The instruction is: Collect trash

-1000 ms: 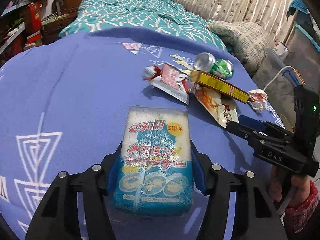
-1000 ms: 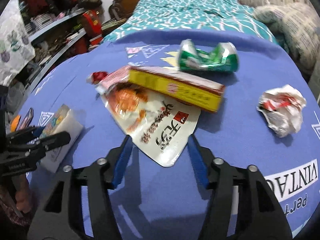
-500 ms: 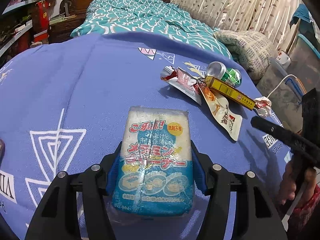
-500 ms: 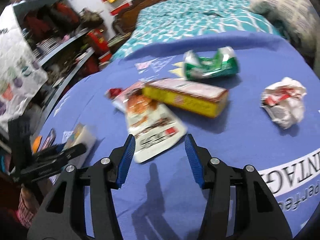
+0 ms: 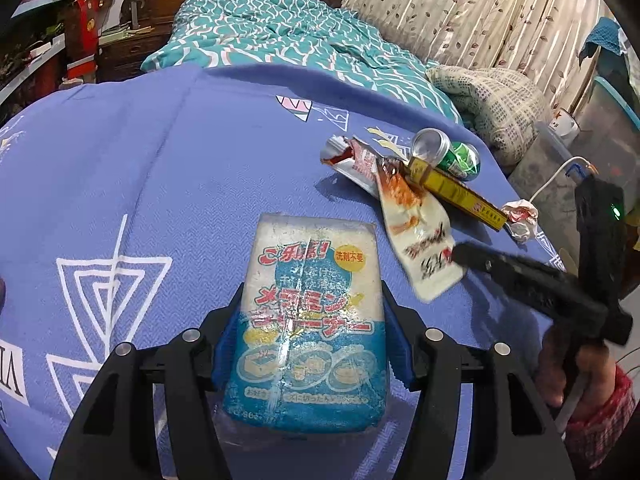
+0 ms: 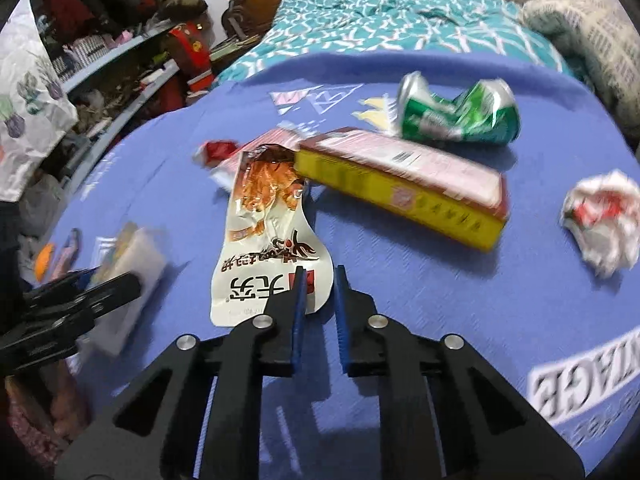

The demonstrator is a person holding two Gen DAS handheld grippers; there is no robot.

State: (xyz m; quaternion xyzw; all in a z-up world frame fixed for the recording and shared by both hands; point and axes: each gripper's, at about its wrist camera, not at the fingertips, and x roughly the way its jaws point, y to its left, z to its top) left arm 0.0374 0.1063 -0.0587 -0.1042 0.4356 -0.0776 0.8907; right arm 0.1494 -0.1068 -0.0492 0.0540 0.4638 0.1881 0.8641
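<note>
Sponge pack (image 5: 312,320) – white and blue wrapper with red print – sits clamped between the blue pads of the left claw (image 5: 310,312), held over the blue cloth of the table (image 5: 160,168). In the right wrist view the same pack (image 6: 132,256) shows blurred at far left, gripped by the left claw (image 6: 116,286).

Snack pouch (image 6: 272,240), white with an orange picture at its top end, lies flat on the cloth. Right claw (image 6: 320,284) is at the pouch's near corner: fingers narrowed to a small gap, the left finger over the pouch edge. Whether the corner is actually pinched – cannot tell. From the left wrist view the right claw (image 5: 460,254) reaches in from the right, its tip touching the pouch (image 5: 416,232).

Rest of the trash, beyond the pouch:
- yellow box (image 6: 404,188), long, lying on its side, one end touching the pouch's top end
- crushed green can (image 6: 460,114) just behind the box
- red and white wrapper (image 6: 240,152) partly under the pouch's top end
- crumpled paper ball (image 6: 604,220) apart, to the right of the box

Behind the table: bed with teal patterned cover (image 5: 288,44), curtain (image 5: 460,12), cluttered shelves (image 6: 104,60) at left
</note>
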